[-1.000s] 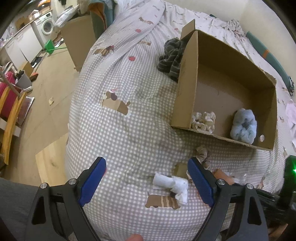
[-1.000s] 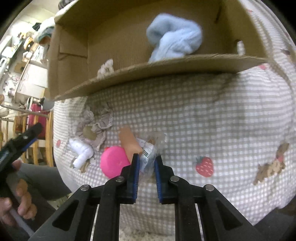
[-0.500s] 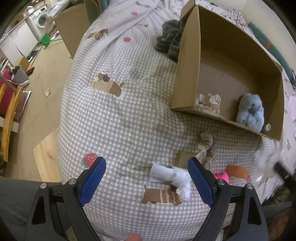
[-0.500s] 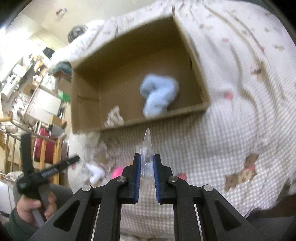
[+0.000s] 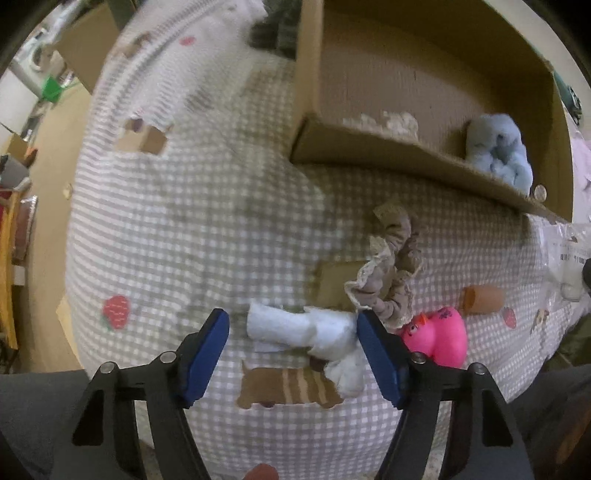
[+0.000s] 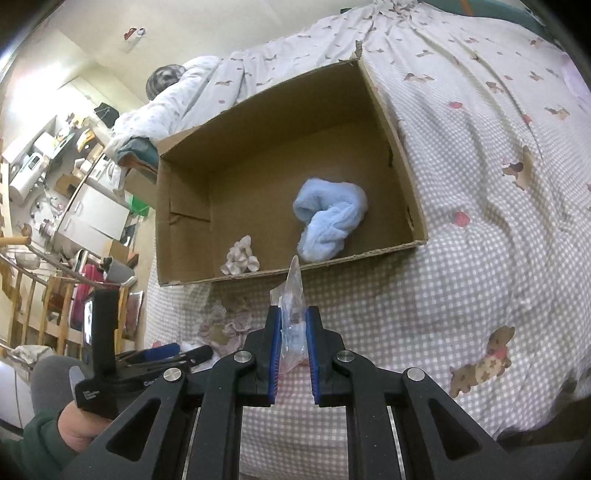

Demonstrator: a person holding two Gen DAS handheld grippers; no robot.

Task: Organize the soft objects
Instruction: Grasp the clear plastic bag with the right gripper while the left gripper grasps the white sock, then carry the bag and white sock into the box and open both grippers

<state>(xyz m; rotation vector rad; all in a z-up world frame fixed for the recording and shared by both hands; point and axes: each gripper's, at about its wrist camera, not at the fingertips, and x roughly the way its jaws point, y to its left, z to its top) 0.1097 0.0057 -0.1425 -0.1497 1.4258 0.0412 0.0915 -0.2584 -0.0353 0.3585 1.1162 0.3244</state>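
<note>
My left gripper (image 5: pixel 293 354) is open, its jaws either side of a white rolled cloth (image 5: pixel 306 326) on the checked bedspread. A beige lace scrunchie (image 5: pixel 391 273) and a pink rubber duck (image 5: pixel 437 334) lie just right of it. My right gripper (image 6: pixel 293 332) is shut on a clear plastic packet (image 6: pixel 293 295), held above the bed in front of the cardboard box (image 6: pixel 410 192). The box holds a light blue fluffy item (image 6: pixel 328 221) and a small cream scrunchie (image 6: pixel 242 256). The packet also shows at the right edge of the left wrist view (image 5: pixel 565 254).
A peach-coloured cylinder (image 5: pixel 484 297) lies by the duck. A dark knitted item (image 5: pixel 275 29) sits behind the box's left wall. The bed drops off on the left to a wooden floor (image 5: pixel 48 133) with furniture and boxes.
My left gripper has moved down and forward onto the white cloth. My right gripper has lifted the plastic packet off the bed and raised it towards the box.
</note>
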